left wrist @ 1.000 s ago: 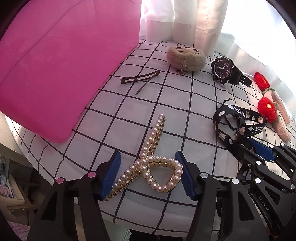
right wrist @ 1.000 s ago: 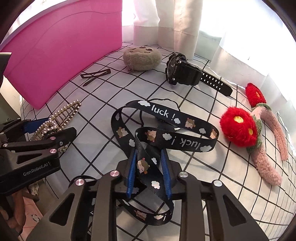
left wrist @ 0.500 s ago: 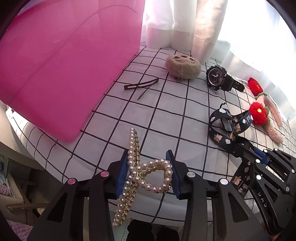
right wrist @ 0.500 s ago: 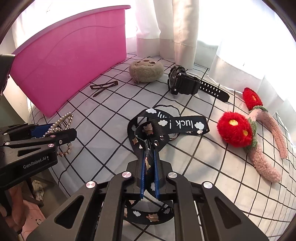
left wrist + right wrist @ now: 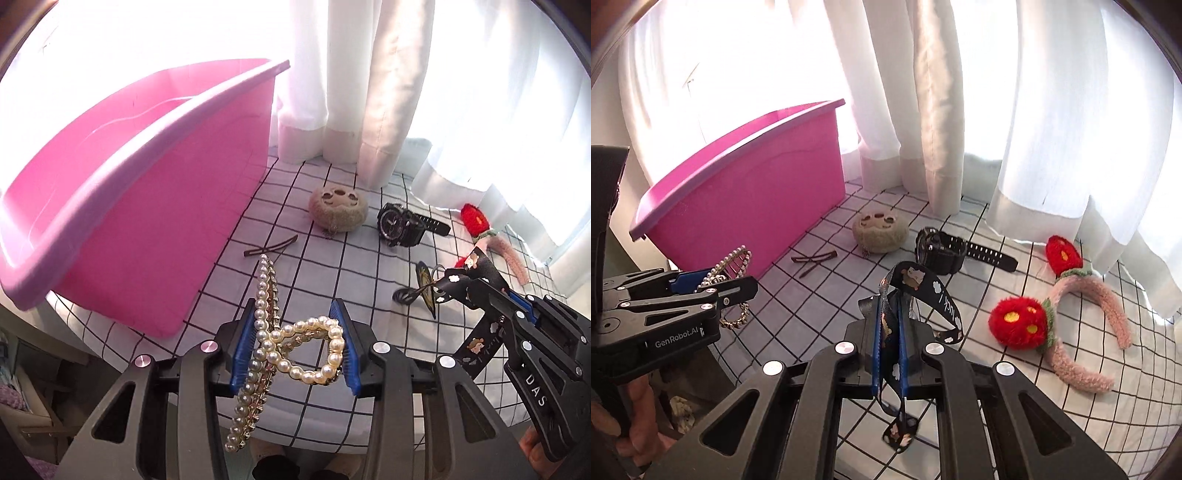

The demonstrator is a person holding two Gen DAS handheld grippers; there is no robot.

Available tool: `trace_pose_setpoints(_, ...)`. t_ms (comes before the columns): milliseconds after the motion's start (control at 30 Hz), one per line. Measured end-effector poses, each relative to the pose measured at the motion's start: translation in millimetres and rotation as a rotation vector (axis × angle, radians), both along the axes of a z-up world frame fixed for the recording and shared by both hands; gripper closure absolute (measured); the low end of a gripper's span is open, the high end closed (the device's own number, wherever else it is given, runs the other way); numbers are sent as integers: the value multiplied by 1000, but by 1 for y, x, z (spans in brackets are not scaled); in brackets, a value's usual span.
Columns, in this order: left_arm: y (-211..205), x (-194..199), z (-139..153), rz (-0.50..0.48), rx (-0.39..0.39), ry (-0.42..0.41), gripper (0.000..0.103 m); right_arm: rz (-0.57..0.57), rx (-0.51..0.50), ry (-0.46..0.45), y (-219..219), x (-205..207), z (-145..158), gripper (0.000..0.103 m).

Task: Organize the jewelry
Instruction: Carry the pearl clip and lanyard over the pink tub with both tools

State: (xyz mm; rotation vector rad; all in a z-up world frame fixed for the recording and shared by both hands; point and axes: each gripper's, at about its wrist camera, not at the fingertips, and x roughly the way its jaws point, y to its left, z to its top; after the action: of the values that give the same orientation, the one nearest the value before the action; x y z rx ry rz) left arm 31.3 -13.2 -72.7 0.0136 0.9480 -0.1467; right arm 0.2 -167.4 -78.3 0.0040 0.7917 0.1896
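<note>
1. A white cloth with a black grid (image 5: 325,266) covers the table; white curtains (image 5: 923,110) hang behind, bright with daylight.
2. A pink bin (image 5: 155,206) stands at the left edge.
3. The left gripper (image 5: 295,347) clamps a pearl clip (image 5: 291,343), held clear above the cloth.
4. The right gripper (image 5: 890,347) pinches a black lanyard (image 5: 923,284), dangling.
5. A watch (image 5: 945,251), a plush pouch (image 5: 881,230), a hairpin (image 5: 812,258) and a headband (image 5: 1071,325) lie on the cloth.
</note>
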Motion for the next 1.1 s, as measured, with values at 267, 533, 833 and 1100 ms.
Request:
trace_pose_setpoints(267,3,16,54,14,-18,-69,64,11,-9,-105,9,15,64,95)
trace_pose_setpoints(533,35,42,113,77,-27,-160,64,64,-7,-210,44,47,125,95)
trace_pose_setpoints(833,120,77,156,217,0,-230,64,195,12,-318,115,96,184,95)
trace_pose_setpoints(1100,194,109,156,338,23,-210,64,294,32,-288,184,146,188,95)
